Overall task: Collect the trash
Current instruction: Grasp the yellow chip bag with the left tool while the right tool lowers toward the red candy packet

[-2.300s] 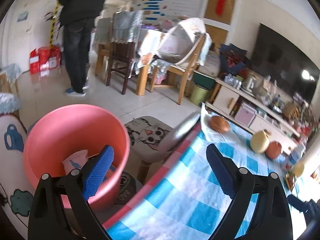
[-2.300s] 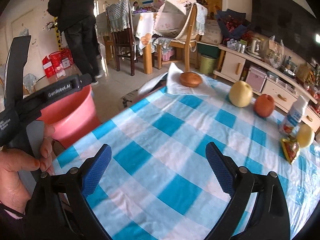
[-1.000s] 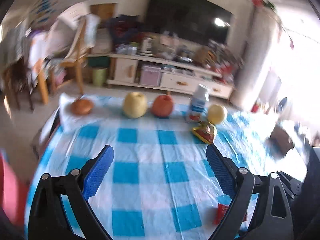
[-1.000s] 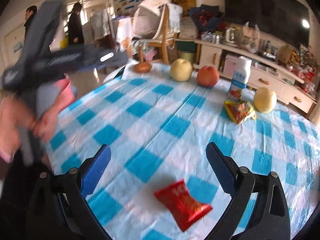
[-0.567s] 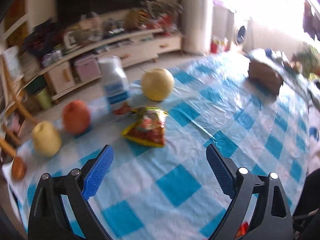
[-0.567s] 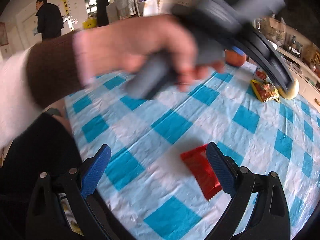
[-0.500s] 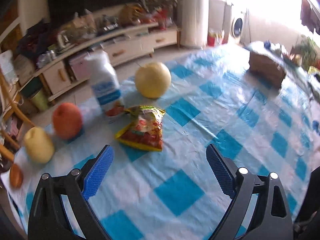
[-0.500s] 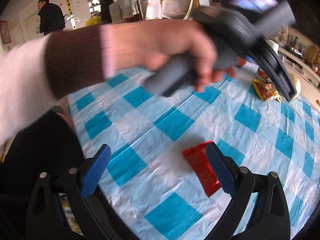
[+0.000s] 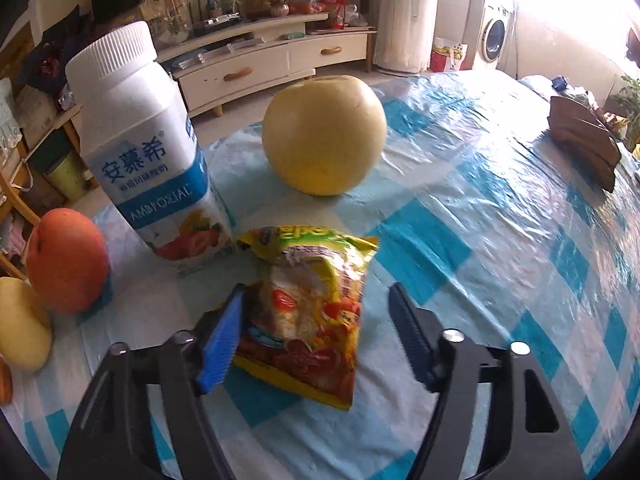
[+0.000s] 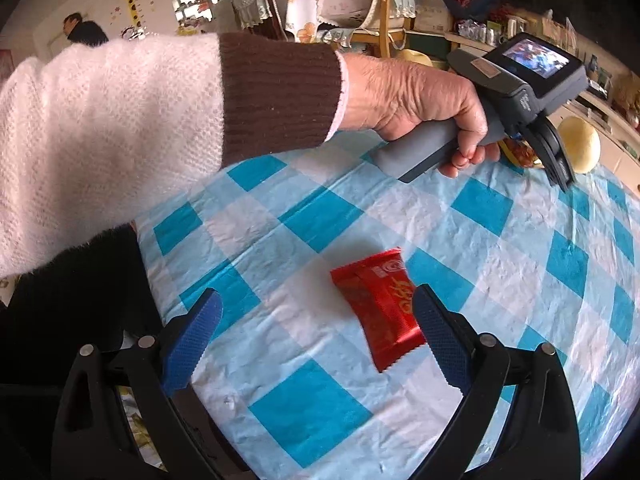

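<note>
A yellow snack packet point(image 9: 312, 312) lies on the blue-and-white checked tablecloth point(image 9: 500, 240). My left gripper point(image 9: 316, 336) is down around it and its jaws are closing. The left pad point(image 9: 222, 340) is at the packet's edge, while the right pad point(image 9: 408, 336) still stands apart from it. In the right wrist view a red wrapper point(image 10: 380, 304) lies flat between the fingers of my open right gripper point(image 10: 316, 340), close to the right pad point(image 10: 440, 340). A hand point(image 10: 420, 96) in a white and brown sleeve holds the left gripper point(image 10: 556, 156) at the far right.
Just behind the yellow packet stand a white yogurt bottle point(image 9: 140, 152) and a yellow fruit point(image 9: 324, 136). A red apple point(image 9: 64, 260) and another yellow fruit point(image 9: 20, 328) sit at the left. A brown box point(image 9: 584, 144) rests at the table's far right.
My left gripper swung across the table and came down over the yellow packet, with its jaws narrowing. My right gripper sank a little towards the red wrapper.
</note>
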